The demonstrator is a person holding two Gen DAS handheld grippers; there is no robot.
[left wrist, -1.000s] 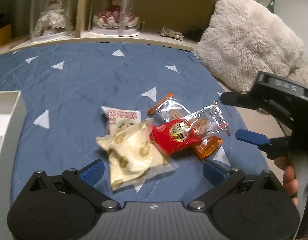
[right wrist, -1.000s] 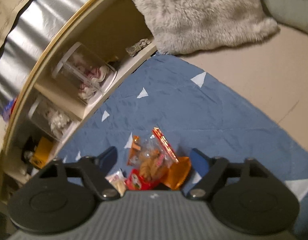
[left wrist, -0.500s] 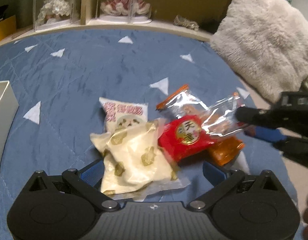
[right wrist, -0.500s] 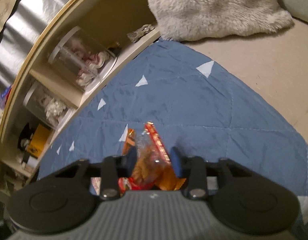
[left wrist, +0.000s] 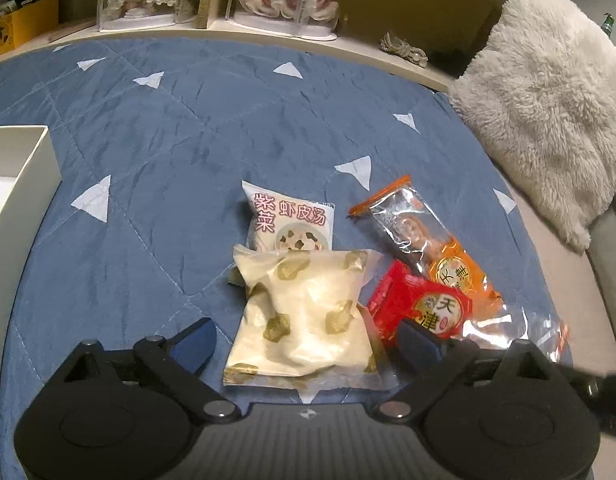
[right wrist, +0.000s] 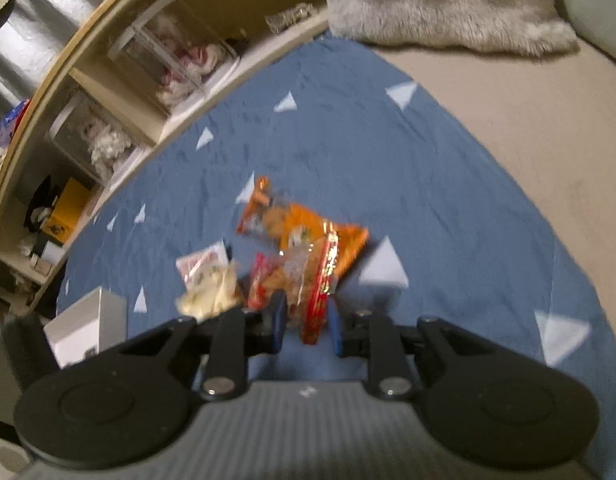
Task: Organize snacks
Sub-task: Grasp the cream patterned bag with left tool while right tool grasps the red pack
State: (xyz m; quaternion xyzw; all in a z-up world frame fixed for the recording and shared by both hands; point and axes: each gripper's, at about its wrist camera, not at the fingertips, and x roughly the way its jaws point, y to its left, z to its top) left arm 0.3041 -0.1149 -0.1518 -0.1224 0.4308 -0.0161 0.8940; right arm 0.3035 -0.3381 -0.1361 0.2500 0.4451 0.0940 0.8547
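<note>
Left tongs (left wrist: 304, 340), jaws spread wide and empty, straddle our cream packet (left wrist: 304, 316) on the near blue quilt (left wrist: 156, 152); it looks light, soft and crinkly, best pinched across its puffy middle. Right tongs (right wrist: 306, 320) pinch the red packet (right wrist: 315, 280) by its slippery clear end, near the pile.

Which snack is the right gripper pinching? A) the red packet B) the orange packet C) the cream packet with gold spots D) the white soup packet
A: the right gripper is shut on the red packet's clear end; the other snacks lie loose on the blanket.
</note>
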